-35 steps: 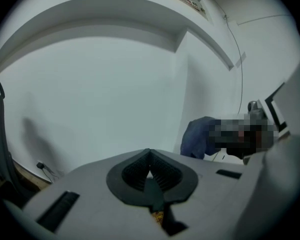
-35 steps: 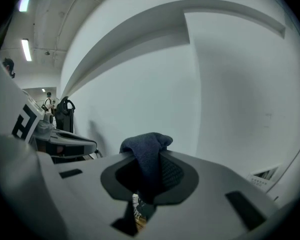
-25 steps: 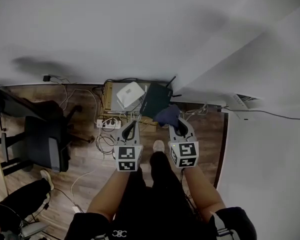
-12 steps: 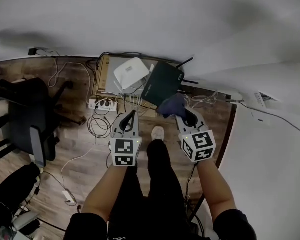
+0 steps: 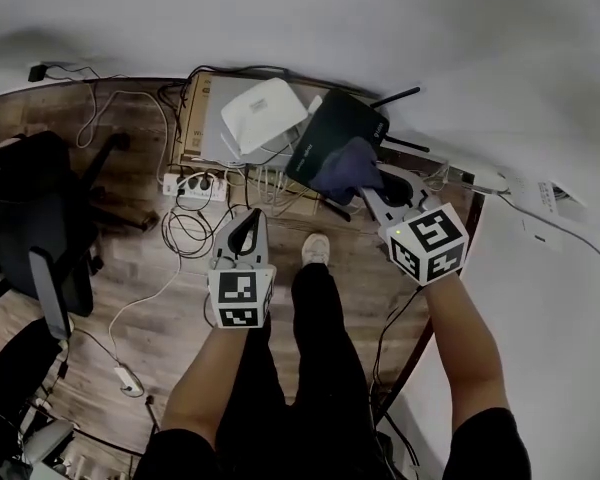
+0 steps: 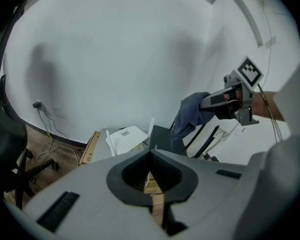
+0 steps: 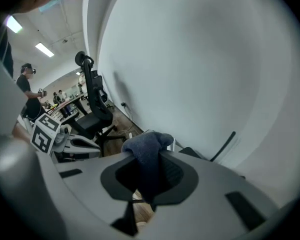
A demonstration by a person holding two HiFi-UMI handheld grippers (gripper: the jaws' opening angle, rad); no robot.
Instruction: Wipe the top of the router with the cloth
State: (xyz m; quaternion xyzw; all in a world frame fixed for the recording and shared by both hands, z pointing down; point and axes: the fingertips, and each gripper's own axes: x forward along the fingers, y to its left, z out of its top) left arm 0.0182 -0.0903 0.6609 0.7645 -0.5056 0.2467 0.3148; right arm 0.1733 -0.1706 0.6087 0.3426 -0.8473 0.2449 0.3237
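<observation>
Black, antennaed router [image 5: 330,133]: the dark-blue cloth [image 5: 348,163] has now reached its top, pinched in the right gripper [image 5: 372,190] fingers; left gripper [image 5: 248,226] fingers closed, empty.

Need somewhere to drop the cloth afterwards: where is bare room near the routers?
Freest is the wood floor between the office chair and the person's legs. Crowded: cables pile around the power strip, and the white router and black router cover the box.
</observation>
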